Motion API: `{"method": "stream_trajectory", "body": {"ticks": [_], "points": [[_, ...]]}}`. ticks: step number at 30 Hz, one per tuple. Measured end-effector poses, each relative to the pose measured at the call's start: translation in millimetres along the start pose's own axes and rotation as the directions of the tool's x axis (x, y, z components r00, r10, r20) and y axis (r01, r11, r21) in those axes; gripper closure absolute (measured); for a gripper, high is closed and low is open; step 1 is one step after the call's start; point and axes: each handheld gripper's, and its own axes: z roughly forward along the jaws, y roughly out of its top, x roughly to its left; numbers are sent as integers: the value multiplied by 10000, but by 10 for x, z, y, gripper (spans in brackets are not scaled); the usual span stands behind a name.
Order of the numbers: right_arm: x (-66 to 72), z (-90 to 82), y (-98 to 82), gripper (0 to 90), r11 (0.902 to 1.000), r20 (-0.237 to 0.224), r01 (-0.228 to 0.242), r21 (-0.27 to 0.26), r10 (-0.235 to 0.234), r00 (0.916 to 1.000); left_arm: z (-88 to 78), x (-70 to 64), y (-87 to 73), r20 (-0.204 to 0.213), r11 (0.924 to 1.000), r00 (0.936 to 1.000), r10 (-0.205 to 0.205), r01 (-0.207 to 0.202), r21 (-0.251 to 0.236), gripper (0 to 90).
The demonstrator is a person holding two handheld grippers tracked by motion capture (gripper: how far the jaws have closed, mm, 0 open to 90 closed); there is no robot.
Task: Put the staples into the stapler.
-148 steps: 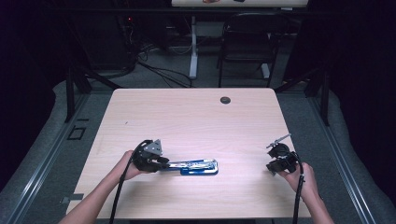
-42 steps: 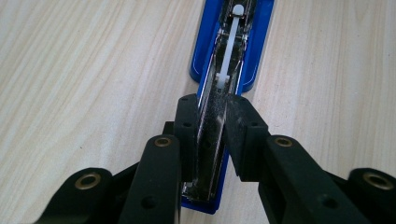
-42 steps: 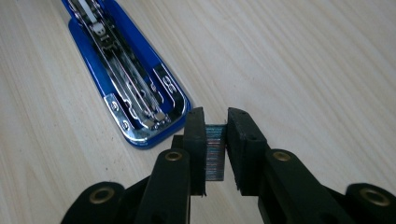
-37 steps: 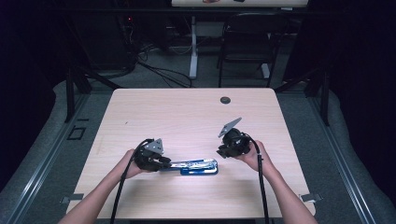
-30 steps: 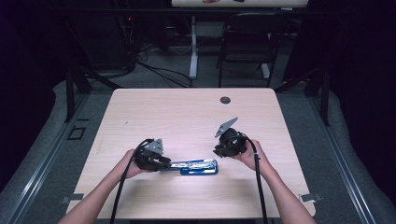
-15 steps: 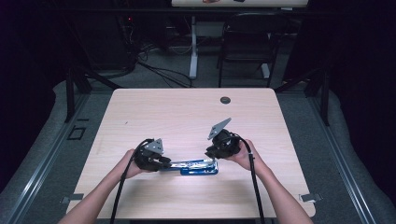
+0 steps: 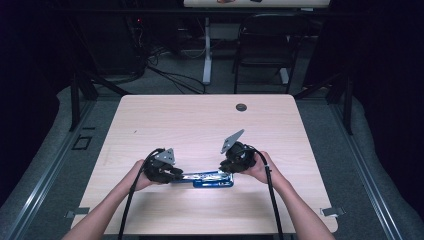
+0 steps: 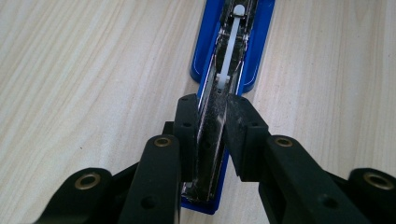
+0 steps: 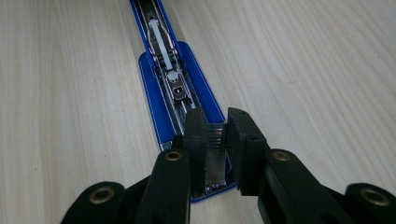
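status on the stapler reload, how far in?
Done: the blue stapler lies opened flat on the table, its staple channel exposed. In hand: the left tool clamps the stapler's metal arm, while the right tool holds a strip of staples over the channel's near end. Left: seating the strip in the channel, releasing it, and closing the stapler.
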Motion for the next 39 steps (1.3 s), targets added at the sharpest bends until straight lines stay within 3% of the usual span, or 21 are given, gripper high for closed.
{"method": "stream_trajectory", "body": {"ticks": [13,19,27,29,38,39], "points": [[53,44,1,787,9991,-93,433,33,-432,9990,-6,-3,13,-156,9999,9999,39,-36,144,744],[59,69,-4,787,9976,-97,678,117,-677,9977,16,4,22,-13,10000,9999,100,-100,2,745],[67,47,-14,787,9968,-68,769,-226,-770,9970,22,3,31,-24,10000,10000,40,-40,0,746],[62,42,-17,787,9951,55,986,-41,-986,9951,22,3,31,-30,10000,10000,40,-40,8,746],[60,64,-52,787,9944,-45,1047,-114,-1048,9945,22,3,31,-27,10000,10000,20,-20,0,746],[60,68,-50,787,9926,-12,1215,11,-1215,9926,22,2,30,-30,10000,10000,18,-18,-1,746]]}}
